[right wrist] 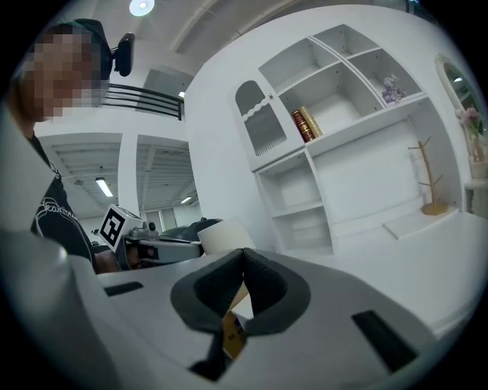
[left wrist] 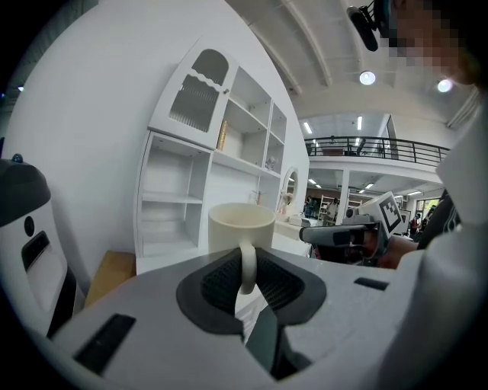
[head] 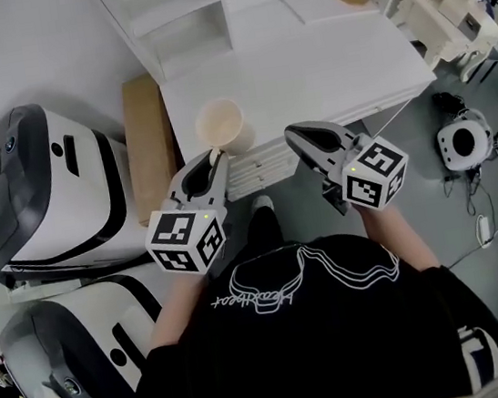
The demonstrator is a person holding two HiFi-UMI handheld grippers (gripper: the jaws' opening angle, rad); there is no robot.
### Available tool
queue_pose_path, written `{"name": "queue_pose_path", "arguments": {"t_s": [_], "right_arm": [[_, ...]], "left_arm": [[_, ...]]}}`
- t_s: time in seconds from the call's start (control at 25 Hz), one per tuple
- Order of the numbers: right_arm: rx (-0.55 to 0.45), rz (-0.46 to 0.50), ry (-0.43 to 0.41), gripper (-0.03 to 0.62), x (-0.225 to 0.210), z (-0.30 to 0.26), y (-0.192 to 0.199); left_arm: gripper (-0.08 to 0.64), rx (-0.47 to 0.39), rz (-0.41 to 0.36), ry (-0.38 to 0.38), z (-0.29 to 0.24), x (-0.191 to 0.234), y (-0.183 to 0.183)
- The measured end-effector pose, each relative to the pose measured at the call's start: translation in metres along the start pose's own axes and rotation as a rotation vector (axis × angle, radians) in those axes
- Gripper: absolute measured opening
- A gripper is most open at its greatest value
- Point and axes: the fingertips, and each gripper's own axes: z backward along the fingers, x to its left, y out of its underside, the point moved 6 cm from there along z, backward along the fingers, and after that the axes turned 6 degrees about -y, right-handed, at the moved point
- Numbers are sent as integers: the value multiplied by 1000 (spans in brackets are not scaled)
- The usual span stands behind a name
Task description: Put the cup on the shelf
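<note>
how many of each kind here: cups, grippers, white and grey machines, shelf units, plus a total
cup: 1
grippers: 2, left gripper and right gripper
white and grey machines: 2
shelf unit: 1
total: 6

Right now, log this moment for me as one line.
left gripper: fingers shut on cup handle | right gripper: fingers shut, empty | cup: at desk front edge, not yet on shelf

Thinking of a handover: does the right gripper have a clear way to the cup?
Probably yes: nothing stands between the right gripper and the cup, held by its handle in the left gripper. The right jaws are shut, though.
</note>
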Motion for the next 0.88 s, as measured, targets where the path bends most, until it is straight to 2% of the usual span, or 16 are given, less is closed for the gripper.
{"name": "queue_pose_path", "arguments": {"t_s": [0.64, 0.88], "right_arm": [[38, -30, 52, 6, -98, -91, -40], [65, -38, 51, 6, -124, -128, -44]], "left_arm": [[51, 38, 22, 26, -109, 92, -36], [51, 59, 6, 15, -143, 127, -40]]}}
